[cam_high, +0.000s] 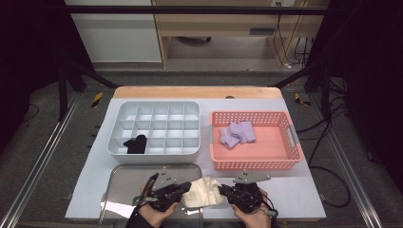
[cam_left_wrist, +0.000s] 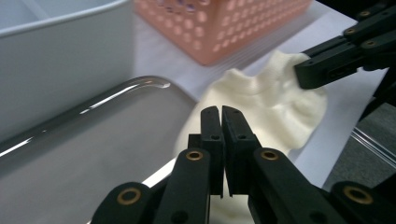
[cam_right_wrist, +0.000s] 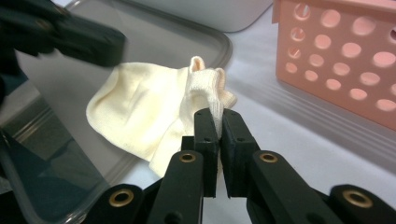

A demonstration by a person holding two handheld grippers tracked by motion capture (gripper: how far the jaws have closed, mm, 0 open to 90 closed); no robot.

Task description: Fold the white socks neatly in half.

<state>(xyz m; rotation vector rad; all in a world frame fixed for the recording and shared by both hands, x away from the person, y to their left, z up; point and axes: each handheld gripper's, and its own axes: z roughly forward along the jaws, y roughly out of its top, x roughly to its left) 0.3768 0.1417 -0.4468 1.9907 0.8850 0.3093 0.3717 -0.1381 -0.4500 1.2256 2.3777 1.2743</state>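
You had both the left gripper [cam_high: 186, 188] and the right gripper [cam_high: 222, 190] clamped on the cream sock [cam_high: 204, 194], which lay at the table's [cam_high: 304, 192] near edge, half over the steel tray's [cam_high: 128, 178] right rim.

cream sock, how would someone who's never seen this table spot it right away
Start at the steel tray on the table's near edge, in front of the white divided box. At the tray's right rim lies the cream sock, pinched by the left tongs and right tongs. It is the one pale sock; the others are black or lilac.
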